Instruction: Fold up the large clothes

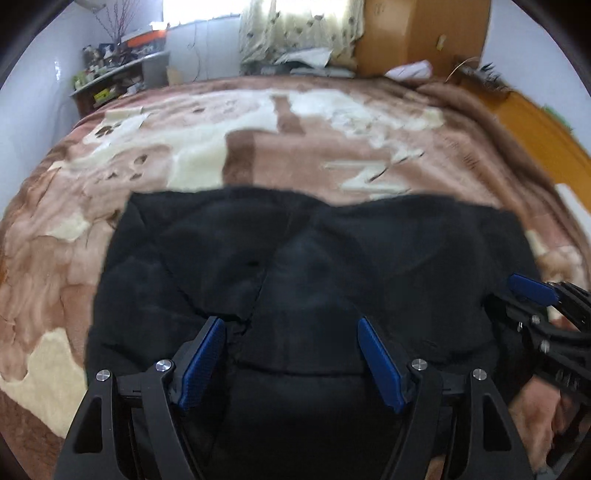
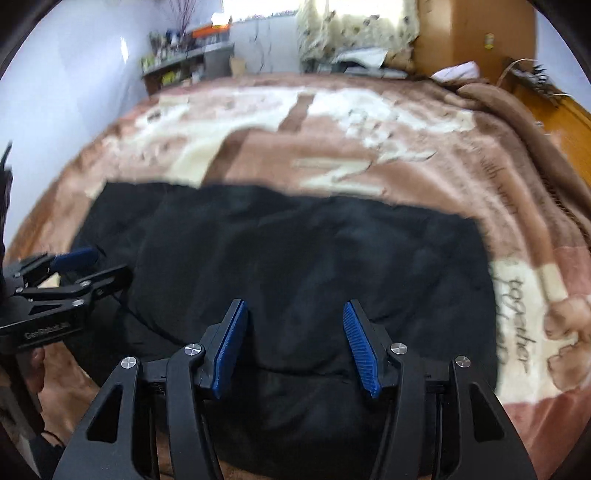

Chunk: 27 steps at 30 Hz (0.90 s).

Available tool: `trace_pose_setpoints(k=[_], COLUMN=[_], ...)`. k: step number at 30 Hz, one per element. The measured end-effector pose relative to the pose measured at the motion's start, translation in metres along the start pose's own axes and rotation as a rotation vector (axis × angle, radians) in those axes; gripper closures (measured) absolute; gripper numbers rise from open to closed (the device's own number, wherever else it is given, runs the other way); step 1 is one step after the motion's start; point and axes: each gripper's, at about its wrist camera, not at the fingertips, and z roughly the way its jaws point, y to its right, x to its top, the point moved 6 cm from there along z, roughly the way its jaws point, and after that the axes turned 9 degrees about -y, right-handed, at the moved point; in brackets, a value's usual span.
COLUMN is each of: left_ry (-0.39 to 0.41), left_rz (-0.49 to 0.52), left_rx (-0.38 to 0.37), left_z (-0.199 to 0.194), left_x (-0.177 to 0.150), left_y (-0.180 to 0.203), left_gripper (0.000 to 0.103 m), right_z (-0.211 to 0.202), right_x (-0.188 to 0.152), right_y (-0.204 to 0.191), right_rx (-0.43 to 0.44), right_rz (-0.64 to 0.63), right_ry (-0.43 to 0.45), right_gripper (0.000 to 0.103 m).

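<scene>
My left gripper (image 1: 291, 332) had its blue-padded fingers (image 1: 201, 363) spread wide, nothing caught between them, hanging just above the black garment (image 1: 332, 258); whether the tips grazed the cloth I could not tell. My right gripper (image 2: 293, 314) stood the same way, its blue pads (image 2: 360, 354) parted somewhat less and empty, with only dark fabric showing through the gap. Each gripper appeared at the edge of the other's view: the right one came in from the right side of the left camera, the left one from the left side of the right camera, both over the near part of the garment. The garment itself lay folded in a broad dark slab with a straight far edge, on the near half of a plush brown and cream blanket (image 2: 369, 122) that covered the bed. Beyond the bed stood a cluttered shelf (image 1: 110, 74), a patterned curtain (image 1: 303, 29) at the window and a big cardboard box (image 1: 424, 33).
</scene>
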Motion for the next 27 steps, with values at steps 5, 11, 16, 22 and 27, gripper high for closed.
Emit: trace_pose_setpoints(k=[5,11,16,22,27], left_ry=[-0.027,-0.053,-0.103,-0.108,-0.021], left_rz=[-0.037,-0.047,-0.065,-0.048,-0.076], left_rx=[0.023,0.003,0.006,-0.012,0.044], left_z=[0.039,0.073,0.095,0.076,0.031], left_x=[0.003,-0.006,0.001,0.009,0.025], left_y=[-0.009,-0.015,-0.017,-0.017,-0.045], left_gripper=[0.026,0.026,0.026,0.026,0.027], right_z=[0.038,0.075,0.095,0.085,0.025], right_x=[0.004,-0.003,0.003,0.005,0.019], right_y=[0.009,0.014,0.014,0.018,0.041], right_rx=[-0.024,-0.017,-0.037,-0.001,-0.01], right_rz=[0.039,0.049,0.055,0.053,0.083], right_ry=[-0.028,-0.082,-0.166,-0.177,-0.035], right_gripper=[0.048,0.047,0.047,0.047,0.048])
